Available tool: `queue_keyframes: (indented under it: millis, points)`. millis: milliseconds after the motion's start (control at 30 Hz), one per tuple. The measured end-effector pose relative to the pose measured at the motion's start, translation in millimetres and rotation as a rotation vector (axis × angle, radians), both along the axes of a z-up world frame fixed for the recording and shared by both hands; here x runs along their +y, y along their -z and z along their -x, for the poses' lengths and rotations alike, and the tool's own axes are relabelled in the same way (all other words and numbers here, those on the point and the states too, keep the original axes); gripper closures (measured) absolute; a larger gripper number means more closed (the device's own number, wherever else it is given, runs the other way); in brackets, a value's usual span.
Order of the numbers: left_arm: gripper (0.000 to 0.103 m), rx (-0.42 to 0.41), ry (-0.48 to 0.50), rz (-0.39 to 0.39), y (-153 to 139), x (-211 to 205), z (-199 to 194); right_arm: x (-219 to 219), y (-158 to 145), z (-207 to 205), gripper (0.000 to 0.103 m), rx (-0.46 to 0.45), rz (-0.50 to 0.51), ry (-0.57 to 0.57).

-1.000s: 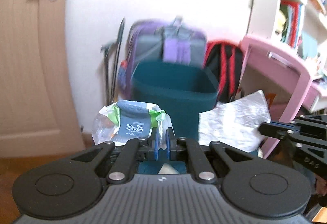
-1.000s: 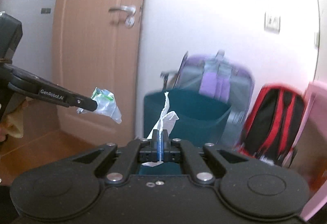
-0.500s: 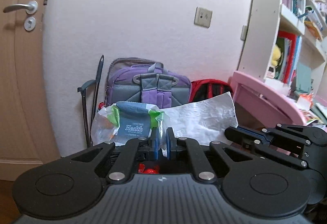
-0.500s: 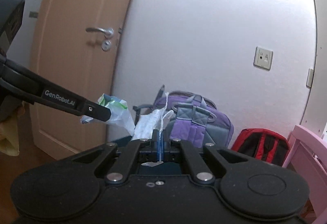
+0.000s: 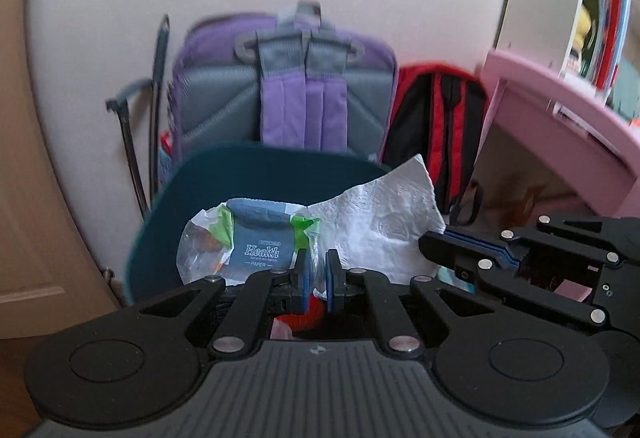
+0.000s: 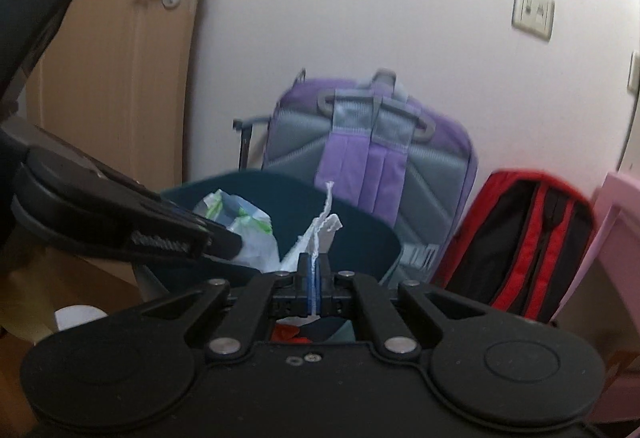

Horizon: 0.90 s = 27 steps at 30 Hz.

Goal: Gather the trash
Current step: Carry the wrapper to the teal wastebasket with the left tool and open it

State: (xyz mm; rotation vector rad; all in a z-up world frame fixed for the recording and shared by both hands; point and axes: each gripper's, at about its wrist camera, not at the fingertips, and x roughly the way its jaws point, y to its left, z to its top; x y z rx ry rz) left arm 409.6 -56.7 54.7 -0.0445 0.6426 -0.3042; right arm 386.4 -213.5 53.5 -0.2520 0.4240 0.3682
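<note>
bin (image 5: 256, 174) floor hidden behind wrapper (image 5: 252, 242) and tissue (image 5: 384, 222).

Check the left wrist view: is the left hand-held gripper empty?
No, the left hand-held gripper is shut on a crumpled tissue packet wrapper marked "Health", held in front of the dark teal bin.

Two matte-black handheld grippers, the left gripper (image 5: 316, 274) and right gripper (image 6: 314, 272), show blue-padded fingertips, silver pivot screws, round moulded discs and white lettering along one finger.
</note>
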Motion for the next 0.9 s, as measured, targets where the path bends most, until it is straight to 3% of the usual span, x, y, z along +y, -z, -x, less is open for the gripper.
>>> queue_keyframes:
  millis: [133, 267, 433, 533, 700, 833, 900]
  points:
    - [0.095, 0.044, 0.004, -0.015, 19.2, -5.7, -15.2, -0.8, 13.7, -11.5, 0.095, 0.056, -0.001, 0.0]
    - [0.095, 0.094, -0.007, -0.039, 33.6, -7.2, -25.1, -2.9, 19.3, -13.2, 0.08, 0.076, -0.004, -0.016]
    - [0.092, 0.132, -0.04, -0.014, 39.5, -3.3, -31.3, -7.4, 15.6, -8.8, 0.076, 0.085, -0.013, -0.011]
    - [0.081, 0.134, -0.034, -0.012, 35.4, -2.8, -25.4, -11.9, 10.8, -3.8, 0.067, 0.086, -0.028, -0.017]
    - [0.045, 0.098, -0.037, -0.017, 17.5, -2.5, -6.3, -18.1, -0.8, 11.2, 0.061, 0.077, -0.05, -0.011]
    - [0.044, 0.061, -0.032, -0.035, -1.3, -5.3, 12.5, -27.0, -16.4, 29.0, 0.054, 0.068, -0.1, -0.018]
    - [0.037, 0.036, -0.027, -0.038, -12.4, -5.9, 27.2, -31.8, -25.8, 41.0, 0.052, 0.056, -0.123, -0.017]
